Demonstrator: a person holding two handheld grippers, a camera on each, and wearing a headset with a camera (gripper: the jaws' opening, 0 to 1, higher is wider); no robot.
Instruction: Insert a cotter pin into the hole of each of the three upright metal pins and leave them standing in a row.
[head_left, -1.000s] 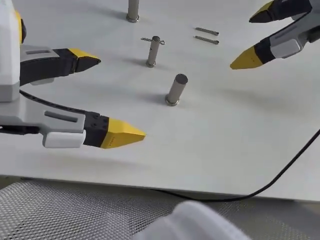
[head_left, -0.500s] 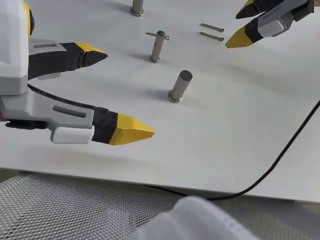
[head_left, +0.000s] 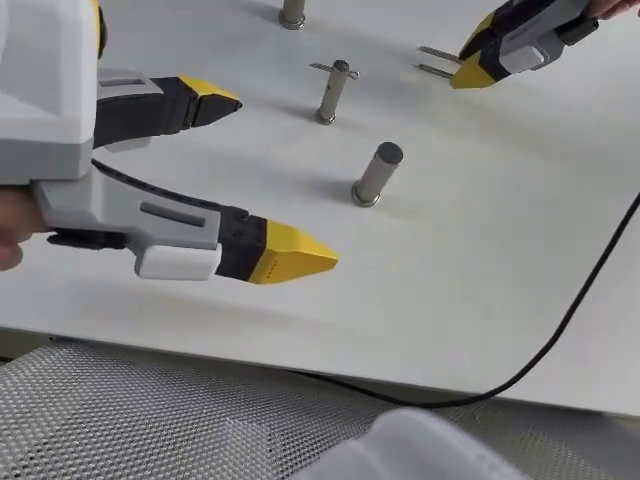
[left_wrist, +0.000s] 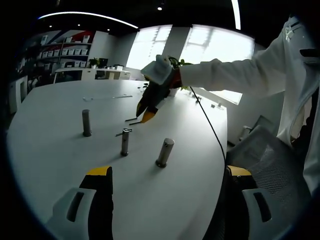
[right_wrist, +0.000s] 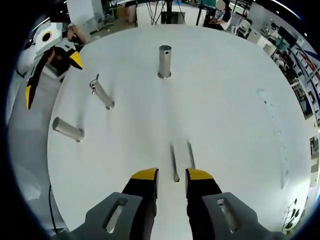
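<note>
- At the left of the head view, my left gripper (head_left: 286, 182) hung over the table (head_left: 480, 260). Its jaws were spread wide with nothing between them, and it was well apart from the work.
- Right of it, three metal pins stood upright in a slanting row: far pin (head_left: 292, 14), middle pin (head_left: 331, 95), near pin (head_left: 377, 176).
- The middle pin carried a fitted cotter pin (head_left: 333, 70) crosswise through its head. I saw no cotter on the far or near pin, so I counted one of three done.
- Further right, one loose cotter pin (right_wrist: 173, 162) lay flat on the table, with a second loose cotter pin (right_wrist: 190, 154) just beside it and roughly parallel.
- My right gripper (right_wrist: 172, 176) was down at those two. Its jaws stood a little apart and straddled the near end of the first loose cotter pin, with a gap on both sides, so not yet pinching.
- Step in hand, as I judged it: the pick-up of the second cotter.
- Next move would call for closing squarely on that thin pin without nudging its neighbour, then lifting it. After that, carry it to an unfitted pin and line it up with the cross hole. The left gripper looked free to steady the pin.
- At far right, a black cable (head_left: 590, 290) trailed over the table edge, clear of the row.
</note>
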